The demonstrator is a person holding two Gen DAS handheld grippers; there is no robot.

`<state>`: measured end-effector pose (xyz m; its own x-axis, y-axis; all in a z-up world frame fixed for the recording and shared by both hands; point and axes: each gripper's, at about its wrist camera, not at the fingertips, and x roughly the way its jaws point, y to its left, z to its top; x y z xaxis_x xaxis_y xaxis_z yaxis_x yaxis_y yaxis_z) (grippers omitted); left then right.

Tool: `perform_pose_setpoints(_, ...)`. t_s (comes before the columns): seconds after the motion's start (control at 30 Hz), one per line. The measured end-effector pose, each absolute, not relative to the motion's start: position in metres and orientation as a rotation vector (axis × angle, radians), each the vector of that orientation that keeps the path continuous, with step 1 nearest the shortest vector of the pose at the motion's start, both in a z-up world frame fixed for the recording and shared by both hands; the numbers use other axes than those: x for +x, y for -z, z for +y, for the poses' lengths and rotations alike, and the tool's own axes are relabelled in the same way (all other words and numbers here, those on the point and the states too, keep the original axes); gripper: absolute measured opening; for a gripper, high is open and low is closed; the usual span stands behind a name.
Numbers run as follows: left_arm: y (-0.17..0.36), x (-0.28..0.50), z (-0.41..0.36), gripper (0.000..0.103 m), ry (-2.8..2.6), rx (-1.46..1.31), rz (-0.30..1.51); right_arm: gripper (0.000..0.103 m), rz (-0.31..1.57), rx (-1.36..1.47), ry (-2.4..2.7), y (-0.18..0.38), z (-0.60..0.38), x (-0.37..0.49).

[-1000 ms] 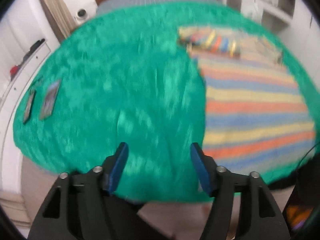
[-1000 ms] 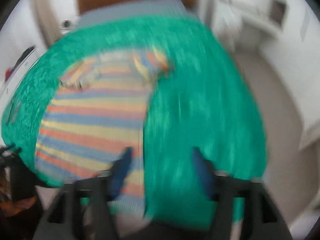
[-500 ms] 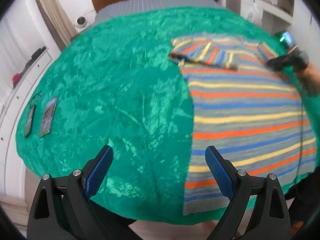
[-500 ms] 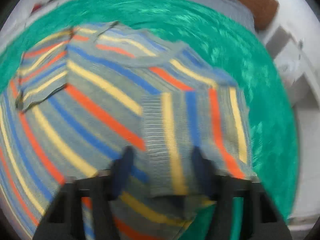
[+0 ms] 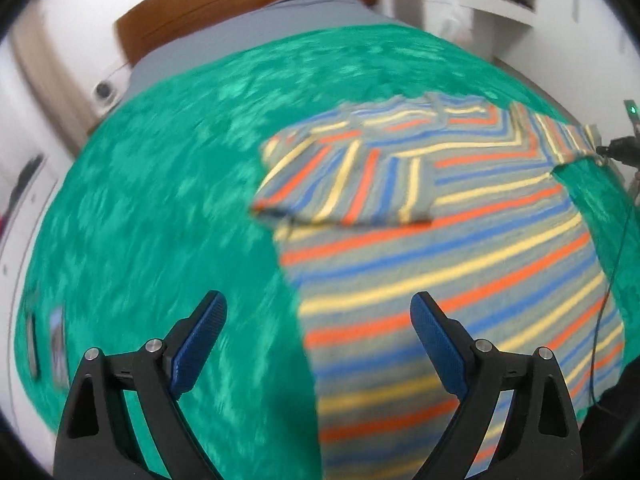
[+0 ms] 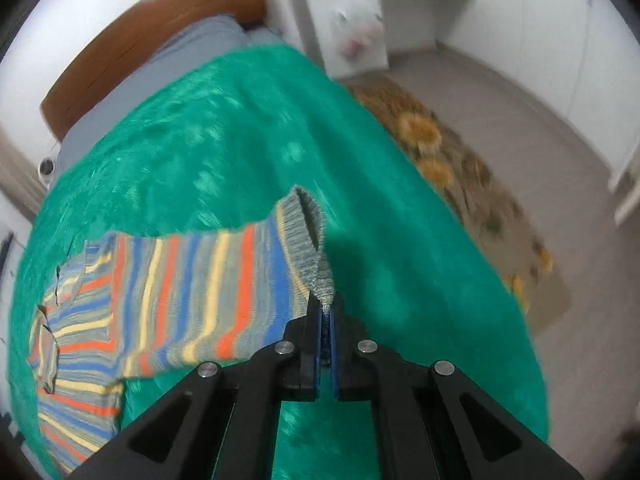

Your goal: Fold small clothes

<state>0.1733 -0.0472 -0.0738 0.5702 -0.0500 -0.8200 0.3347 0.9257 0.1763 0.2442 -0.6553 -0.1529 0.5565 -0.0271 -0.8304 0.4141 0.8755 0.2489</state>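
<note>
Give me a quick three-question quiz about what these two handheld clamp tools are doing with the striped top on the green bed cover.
1. True or false: the right gripper has its jaws shut on the grey ribbed cuff of the striped knitted sweater.
2. The left gripper is: A) clamped on the hem; B) open, holding nothing; C) holding a phone.
3. Fill in: the sweater's other sleeve lies ______ across the chest.

Key
1. True; its jaws have just closed on the cuff.
2. B; it hangs over the fuzzy green blanket and the sweater's edge.
3. Folded.
</note>
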Motion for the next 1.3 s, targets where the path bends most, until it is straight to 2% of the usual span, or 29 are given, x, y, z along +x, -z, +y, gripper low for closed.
perform_pose_setpoints(0.27, 0.085, 0.210, -0.109, 0.094, 0.350, 0.520, 0.890, 0.002, 0.984, 0.489, 0.333, 0.160, -0.662, 0.212)
perform_pose_setpoints(0.43, 0.138, 0.257, -0.156, 0.095, 0.404, 0.637, 0.997, 0.004, 0.994, 0.442, 0.302, 0.152, -0.651, 0.200)
perform_pose_setpoints(0.47, 0.155, 0.268, -0.161, 0.092, 0.398, 0.659, 1.037, 0.004, 0.992, 0.442, 0.293, 0.151, -0.647, 0.199)
perform_pose_setpoints(0.5, 0.161, 0.272, -0.161, 0.086, 0.415, 0.651, 1.048, 0.006, 0.991, 0.443, 0.289, 0.151, -0.647, 0.198)
perform_pose_setpoints(0.53, 0.161, 0.275, -0.157, 0.081, 0.445, 0.612, 1.053, 0.012, 0.987, 0.444, 0.291, 0.151, -0.647, 0.197)
perform_pose_setpoints(0.57, 0.159, 0.277, -0.154, 0.058, 0.461, 0.582, 1.064, 0.014, 0.981, 0.436, 0.303, 0.147, -0.646, 0.193)
perform_pose_setpoints(0.6, 0.155, 0.280, -0.148, 0.019, 0.477, 0.532, 1.086, 0.019, 0.973, 0.434, 0.300, 0.144, -0.646, 0.189)
perform_pose_setpoints(0.63, 0.150, 0.283, -0.141, 0.006, 0.463, 0.508, 1.092, 0.028, 0.964, 0.431, 0.296, 0.140, -0.644, 0.185)
perform_pose_setpoints(0.73, 0.121, 0.295, -0.094, 0.007, 0.388, 0.350, 1.057, 0.044, 0.913, 0.400, 0.286, 0.122, -0.632, 0.164)
perform_pose_setpoints(0.93, 0.076, 0.310, 0.076, 0.006, 0.032, -0.064, 0.996, 0.054, 0.856, 0.360, 0.207, 0.105, -0.587, 0.131)
perform_pose_setpoints(1.0, 0.084, 0.308, 0.140, 0.006, -0.153, -0.140, 1.006, 0.054, 0.849, 0.344, 0.168, 0.106, -0.565, 0.123)
perform_pose_setpoints(1.13, 0.122, 0.302, 0.208, 0.006, -0.311, -0.225, 1.078, 0.054, 0.864, 0.344, 0.125, 0.119, -0.536, 0.117)
perform_pose_setpoints(1.3, 0.150, 0.298, 0.211, 0.005, -0.320, -0.205, 1.102, 0.054, 0.907, 0.374, 0.106, 0.141, -0.513, 0.116)
